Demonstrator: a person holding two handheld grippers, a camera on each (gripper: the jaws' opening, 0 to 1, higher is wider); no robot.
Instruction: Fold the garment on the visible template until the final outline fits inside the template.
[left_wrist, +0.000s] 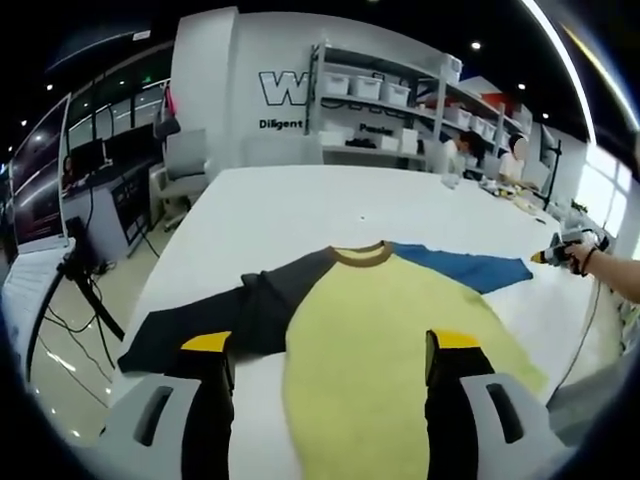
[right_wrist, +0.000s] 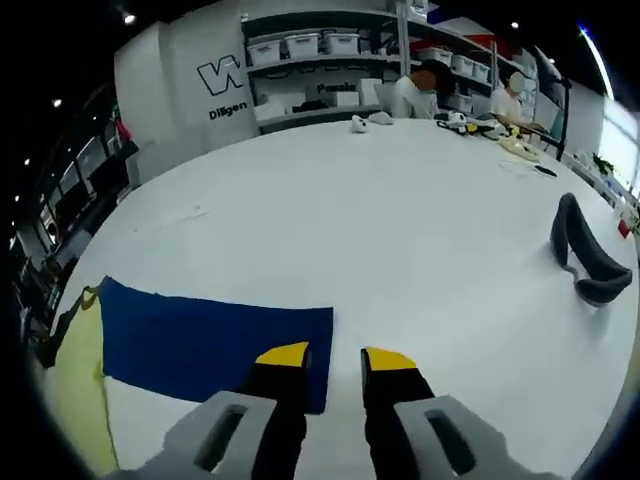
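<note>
A garment with a yellow body (left_wrist: 390, 340), brown collar (left_wrist: 362, 254), dark grey sleeve (left_wrist: 215, 320) and blue sleeve (left_wrist: 470, 268) lies flat on the white table (left_wrist: 300, 205). My left gripper (left_wrist: 330, 345) hovers over its lower half, jaws wide apart, one over the grey sleeve and one over the yellow body. In the left gripper view a hand holds my right gripper (left_wrist: 562, 250) just past the blue cuff. In the right gripper view the blue sleeve (right_wrist: 210, 335) runs left to the yellow body (right_wrist: 75, 390). My right gripper (right_wrist: 335, 357) is at the cuff's edge, a narrow gap between its jaws, holding nothing.
A black curved strap-like object (right_wrist: 585, 262) lies on the table to the right. Small items (right_wrist: 365, 122) and people sit at the table's far end before shelves of white bins (left_wrist: 365, 88). Left of the table are a chair (left_wrist: 185, 160), monitors (left_wrist: 40, 180) and floor cables (left_wrist: 75, 320).
</note>
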